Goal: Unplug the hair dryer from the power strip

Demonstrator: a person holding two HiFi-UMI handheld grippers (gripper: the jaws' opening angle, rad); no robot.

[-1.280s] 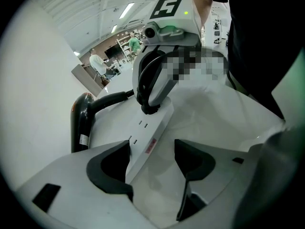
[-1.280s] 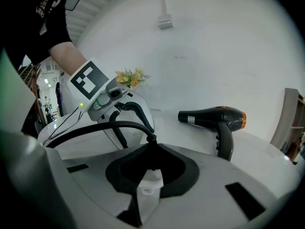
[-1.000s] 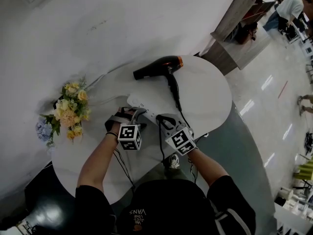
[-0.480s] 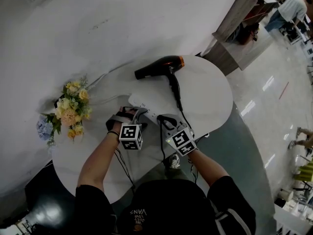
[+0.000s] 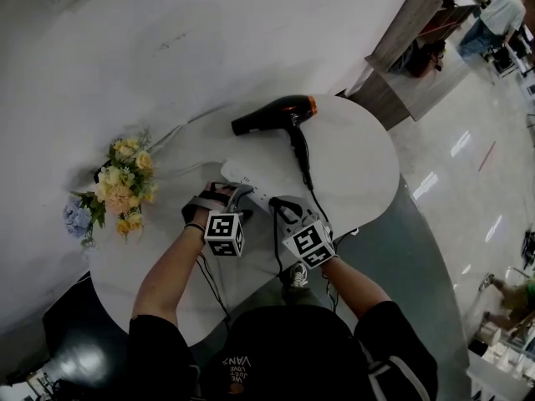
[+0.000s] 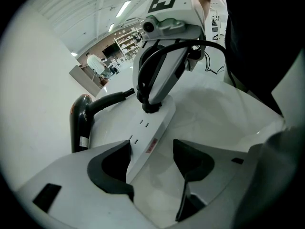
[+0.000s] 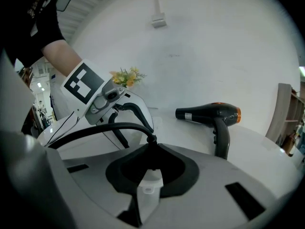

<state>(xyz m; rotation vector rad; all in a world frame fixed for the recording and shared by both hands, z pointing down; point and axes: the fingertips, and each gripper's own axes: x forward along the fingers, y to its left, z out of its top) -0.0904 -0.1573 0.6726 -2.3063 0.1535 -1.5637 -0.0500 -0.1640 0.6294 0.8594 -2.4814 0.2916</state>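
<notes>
- The hair dryer's black plug sits in one end of the long white power strip on the round white surface.
- My right claw is clamped on that plug, so I judge the pull goes straight off the strip's face.
- My left claw stands wide, straddling the strip's other end.
- The black, orange-tipped hair dryer lies beyond.

Overhead head view, close gripper views, shared hair dryer
</notes>
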